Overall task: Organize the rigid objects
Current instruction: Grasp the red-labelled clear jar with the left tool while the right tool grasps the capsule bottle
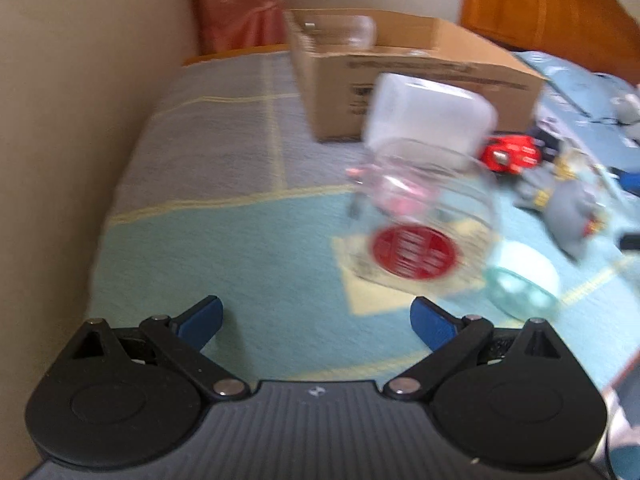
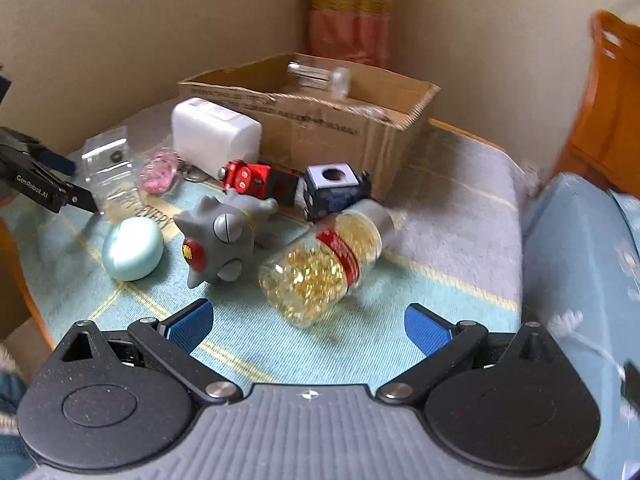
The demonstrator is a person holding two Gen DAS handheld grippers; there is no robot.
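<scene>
Rigid items lie scattered on a teal and grey blanket. In the right wrist view a bottle of golden capsules point(image 2: 324, 264) lies on its side just ahead of my open right gripper point(image 2: 310, 322). Beyond it are a grey spiky toy point(image 2: 224, 236), a teal egg-shaped case point(image 2: 132, 254), a red toy point(image 2: 256, 178), a dark blue cube point(image 2: 334, 186), a white box point(image 2: 216, 134) and a pink item point(image 2: 158, 172). My left gripper point(image 1: 318, 320) is open and empty, short of a clear plastic box point(image 1: 416, 220) with a red round label. The left wrist view is blurred.
An open cardboard box point(image 2: 312, 120) stands at the back against the wall, with a clear bottle point(image 2: 320, 74) lying inside. A blue pillow point(image 2: 580, 260) lies at the right, with orange wooden furniture point(image 2: 612, 100) beyond it. A pink curtain point(image 2: 348, 12) hangs in the corner.
</scene>
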